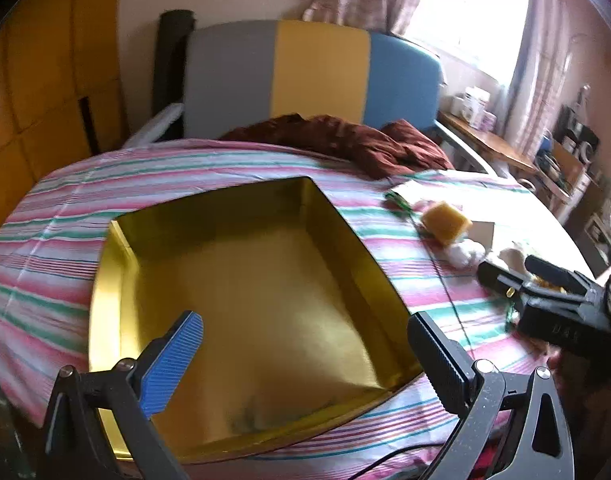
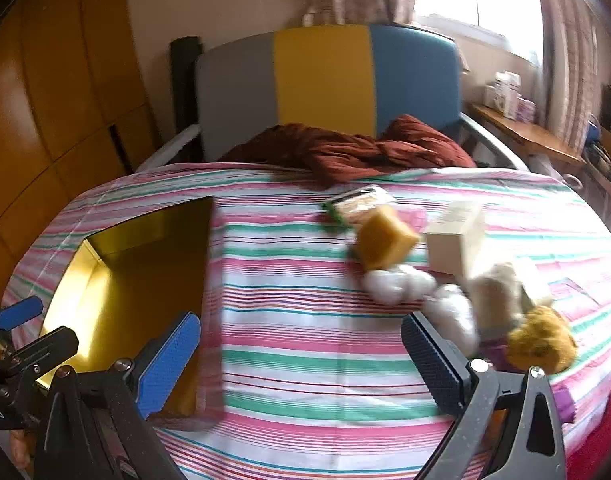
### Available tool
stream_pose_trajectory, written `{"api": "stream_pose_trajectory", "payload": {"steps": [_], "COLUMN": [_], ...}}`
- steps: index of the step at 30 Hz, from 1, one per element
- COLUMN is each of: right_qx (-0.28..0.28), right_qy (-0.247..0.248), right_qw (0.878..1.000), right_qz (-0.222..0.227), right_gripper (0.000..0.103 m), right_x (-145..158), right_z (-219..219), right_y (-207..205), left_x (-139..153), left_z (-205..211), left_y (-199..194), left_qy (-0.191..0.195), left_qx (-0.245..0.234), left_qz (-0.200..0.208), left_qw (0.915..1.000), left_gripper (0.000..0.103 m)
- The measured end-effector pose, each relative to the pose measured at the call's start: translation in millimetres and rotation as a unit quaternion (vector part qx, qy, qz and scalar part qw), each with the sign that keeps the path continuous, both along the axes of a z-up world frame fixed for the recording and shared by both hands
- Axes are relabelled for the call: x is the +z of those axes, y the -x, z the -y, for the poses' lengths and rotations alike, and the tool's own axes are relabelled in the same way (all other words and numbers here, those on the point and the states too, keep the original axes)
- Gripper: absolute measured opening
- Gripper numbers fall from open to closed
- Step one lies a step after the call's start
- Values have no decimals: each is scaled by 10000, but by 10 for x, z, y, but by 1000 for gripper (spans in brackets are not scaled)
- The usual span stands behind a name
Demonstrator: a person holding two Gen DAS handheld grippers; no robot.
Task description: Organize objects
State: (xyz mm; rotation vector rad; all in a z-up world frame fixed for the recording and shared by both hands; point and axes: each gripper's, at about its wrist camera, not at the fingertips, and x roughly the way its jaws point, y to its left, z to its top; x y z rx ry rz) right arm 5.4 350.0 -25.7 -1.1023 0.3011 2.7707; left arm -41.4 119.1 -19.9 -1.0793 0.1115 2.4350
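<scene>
Blue-padded fingers [image 1: 171, 364] of the left hand-held gripper [image 1: 305, 364] stand wide apart with nothing between them, angled down over the gold tray [image 1: 117, 320], which lies directly ahead of and beneath it on the striped bedsheet [image 1: 65, 208] and holds nothing as yet. The right hand-held gripper [image 2: 301, 364] is likewise released, its jaws fully spread over bare sheet; the tray sits off to its left, and the things to be sorted lie ahead and to its right in a loose heap: a yellow sponge [image 2: 385, 240], a cream box [image 2: 457, 240], a green-edged packet [image 2: 357, 206], white cotton balls [image 2: 397, 284], a pale plush toy [image 2: 497, 296] and a fuzzy yellow toy [image 2: 541, 344]. The main risk, as I judge it, comes from that crowding. The cotton balls touch the sponge and the plush toy, so jaws closing on one piece may drag or pinch a neighbour and scatter the rest across the bed. Soft items such as the cotton and the toys will likely squash and may slip out on the way to the tray. The mattress gives under pressure, so pressing down could tip the box or tilt the tray. The two tools are also near each other, and a crossing move toward the tray could knock them together. Both views are blurred, so fine contact is hard to tell.
</scene>
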Motion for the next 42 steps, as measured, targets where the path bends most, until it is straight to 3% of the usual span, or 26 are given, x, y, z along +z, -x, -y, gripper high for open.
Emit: {"api": "stream_pose_trajectory", "payload": {"steps": [7,13,24,30,34,37,39,42], "right_qx": [-807,-1465,-1683,-1633,-1638,-1585,-1565,-1498], "right_qy": [136,255,691,756,828,827,840,849], "right_qw": [9965,9883,9795,9789,9784,9793,9795,9802], "right_qz": [140,340,864,972,950,946,949,979], "right_gripper": [103,103,103,103,103,103,103,103], "right_x": [93,163,-27,-126,-156,-165,-174,-206], "right_z": [-755,-1428,-2055,-2137,-2191,-2229,-2255,-2280], "right_y": [-321,-690,-1166,-1250,-1279,-1309,-1324,-1334], "left_x": [-27,-23,-7,-156,-287,-394,-462,-581], "left_z": [-156,-438,-1177,-1749,-2072,-2321,-2484,-2677], "left_y": [49,18,-70,-193,-283,-383,-476,-505], "left_qy": [-403,-394,-72,289,290,385,440,448], "left_qx": [-421,-862,-1796,-2470,-2766,-3087,-3415,-3449], "left_qz": [382,441,52,346,588,674,746,1194], "left_qw": [9976,9945,9837,9680,9588,9480,9359,9299], "left_gripper": [103,103,103,103,103,101,100,98]}}
